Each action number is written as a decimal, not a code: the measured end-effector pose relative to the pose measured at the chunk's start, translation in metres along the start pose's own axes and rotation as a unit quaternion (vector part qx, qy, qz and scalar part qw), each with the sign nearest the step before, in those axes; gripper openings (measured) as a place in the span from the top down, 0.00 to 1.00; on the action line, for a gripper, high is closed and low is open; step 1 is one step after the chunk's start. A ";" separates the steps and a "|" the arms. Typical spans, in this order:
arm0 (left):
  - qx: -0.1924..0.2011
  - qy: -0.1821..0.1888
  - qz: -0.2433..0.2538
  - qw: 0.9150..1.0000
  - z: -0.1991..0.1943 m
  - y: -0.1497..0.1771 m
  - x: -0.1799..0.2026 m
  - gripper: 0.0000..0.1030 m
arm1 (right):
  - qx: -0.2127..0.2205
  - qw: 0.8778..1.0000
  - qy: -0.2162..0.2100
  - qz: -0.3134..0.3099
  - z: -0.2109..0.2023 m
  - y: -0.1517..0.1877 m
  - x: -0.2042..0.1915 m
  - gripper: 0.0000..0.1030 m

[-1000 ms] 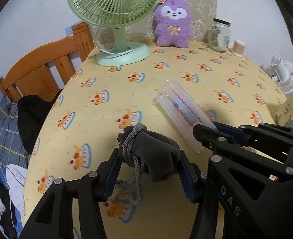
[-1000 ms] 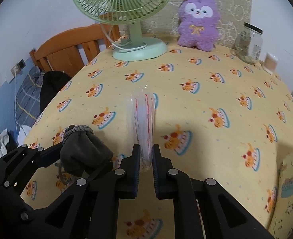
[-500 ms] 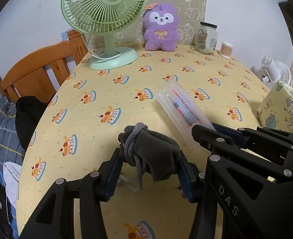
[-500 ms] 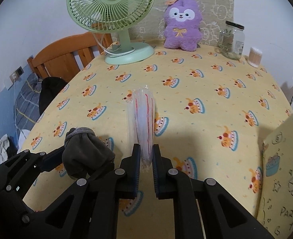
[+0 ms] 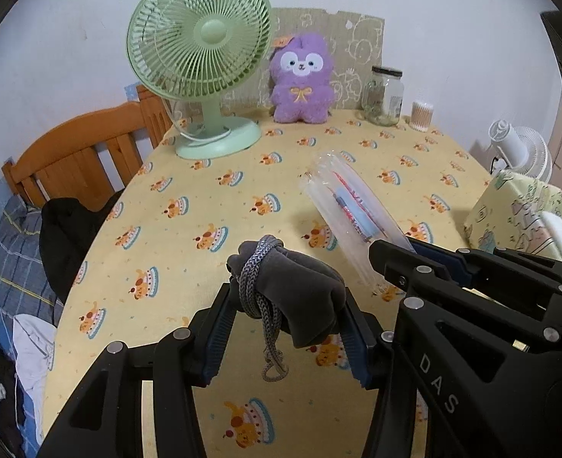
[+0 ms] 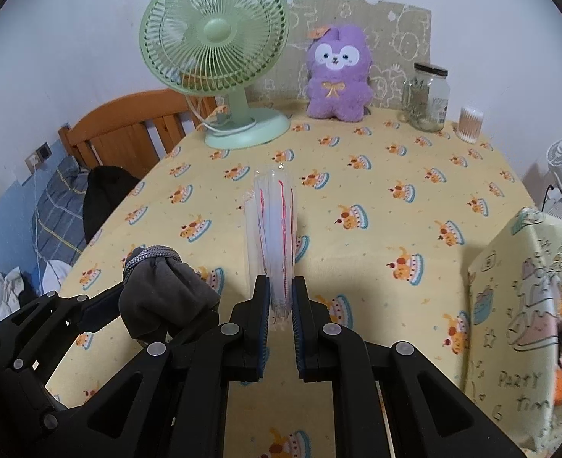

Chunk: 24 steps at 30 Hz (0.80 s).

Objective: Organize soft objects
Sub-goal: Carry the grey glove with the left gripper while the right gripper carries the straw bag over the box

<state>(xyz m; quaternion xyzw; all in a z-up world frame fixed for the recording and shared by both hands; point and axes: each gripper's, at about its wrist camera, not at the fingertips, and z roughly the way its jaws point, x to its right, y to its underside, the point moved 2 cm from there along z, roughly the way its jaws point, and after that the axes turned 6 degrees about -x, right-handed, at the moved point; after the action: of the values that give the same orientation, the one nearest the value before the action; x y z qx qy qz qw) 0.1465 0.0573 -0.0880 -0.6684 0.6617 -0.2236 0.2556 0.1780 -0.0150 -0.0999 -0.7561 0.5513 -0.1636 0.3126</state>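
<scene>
From the left wrist view, the left tongs (image 5: 286,322) clamp a dark grey fleece pouch (image 5: 300,292), soft and lumpy, held clear above the bench (image 5: 204,267). Its neck is bound by a knitted grey cord (image 5: 260,278) whose loose loop dangles between the two ribbed blue pads. To the right, the black right tongs (image 5: 414,257) reach in from the side and pinch one end of a clear plastic packet (image 5: 348,217), long, glossy and crinkled, with red and blue items inside that are too blurred to name. The bench wears a matte yellow cloth printed with small cakes. At its far end stand a pale green fan (image 5: 201,49) with a round wire grille, a fuzzy purple plush toy (image 5: 302,84), a glass jar (image 5: 384,95) with a dark lid and a tub of cotton swabs (image 5: 421,115). A patterned fabric box (image 5: 521,213) is cut off at the right edge.

From the right wrist view, the right tongs (image 6: 281,301) sit pressed narrow on the packet's (image 6: 273,225) lower end, which stands nearly upright and shows red stripes through the film. The left tongs (image 6: 155,305) appear at lower left with the pouch (image 6: 162,290) bulging between them; their pads are mostly hidden by the cloth. The box (image 6: 517,290) at the right has an open top, its contents hard to make out.
</scene>
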 end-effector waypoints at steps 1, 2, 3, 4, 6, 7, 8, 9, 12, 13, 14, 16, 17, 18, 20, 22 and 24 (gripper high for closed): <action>0.003 0.000 0.000 1.000 -0.003 0.000 0.001 0.48 | 0.003 1.000 0.000 0.000 -0.004 0.000 0.001 0.87; 0.006 0.001 0.000 1.000 -0.006 0.000 0.003 0.48 | 0.006 1.000 0.001 0.001 -0.008 0.000 0.002 0.87; 0.009 0.001 0.000 1.000 -0.010 0.000 0.005 0.48 | 0.009 1.000 0.002 0.001 -0.011 0.001 0.002 0.87; 0.012 0.001 0.000 1.000 -0.013 0.000 0.006 0.48 | 0.012 1.000 0.002 0.002 -0.016 0.001 0.003 0.87; 0.019 0.001 0.000 1.000 -0.021 -0.001 0.009 0.48 | 0.019 1.000 0.004 0.003 -0.024 0.001 0.005 0.87; 0.023 0.001 0.000 1.000 -0.025 -0.001 0.011 0.48 | 0.023 1.000 0.004 0.003 -0.029 0.002 0.006 0.87; 0.025 0.001 0.000 1.000 -0.028 -0.001 0.012 0.48 | 0.026 1.000 0.004 0.003 -0.033 0.002 0.006 0.87; 0.028 0.001 0.000 1.000 -0.032 -0.001 0.013 0.48 | 0.028 1.000 0.004 0.002 -0.036 0.002 0.007 0.87; 0.034 -0.001 0.000 0.999 -0.040 -0.001 0.016 0.48 | 0.035 0.999 0.003 0.002 -0.047 0.003 0.008 0.87; 0.037 -0.003 0.000 0.999 -0.043 -0.001 0.017 0.48 | 0.039 0.999 0.002 0.002 -0.051 0.003 0.009 0.87; 0.040 -0.004 0.000 0.999 -0.046 -0.001 0.018 0.48 | 0.041 0.999 0.002 0.002 -0.054 0.003 0.009 0.87; 0.045 -0.006 0.000 0.999 -0.053 -0.002 0.019 0.48 | 0.047 0.999 0.000 0.003 -0.062 0.003 0.010 0.87; 0.047 -0.007 0.000 0.999 -0.055 -0.002 0.020 0.48 | 0.050 0.999 0.000 0.003 -0.064 0.004 0.010 0.87; 0.050 -0.008 0.000 0.999 -0.058 -0.003 0.021 0.48 | 0.053 0.999 0.000 0.004 -0.068 0.003 0.010 0.87; 0.055 -0.010 0.000 0.998 -0.064 -0.003 0.023 0.48 | 0.059 0.998 0.000 0.006 -0.074 0.004 0.011 0.87; 0.058 -0.013 0.002 0.998 -0.068 -0.004 0.025 0.48 | 0.064 0.998 0.001 0.011 -0.080 0.004 0.012 0.87; 0.062 -0.015 0.004 0.998 -0.072 -0.004 0.027 0.48 | 0.067 0.998 0.005 0.012 -0.085 0.004 0.013 0.87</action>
<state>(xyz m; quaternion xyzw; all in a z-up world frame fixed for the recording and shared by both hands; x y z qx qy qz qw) 0.1046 0.0274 -0.0314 -0.6522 0.6453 -0.2529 0.3070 0.1294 -0.0527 -0.0403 -0.7262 0.5495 -0.2001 0.3614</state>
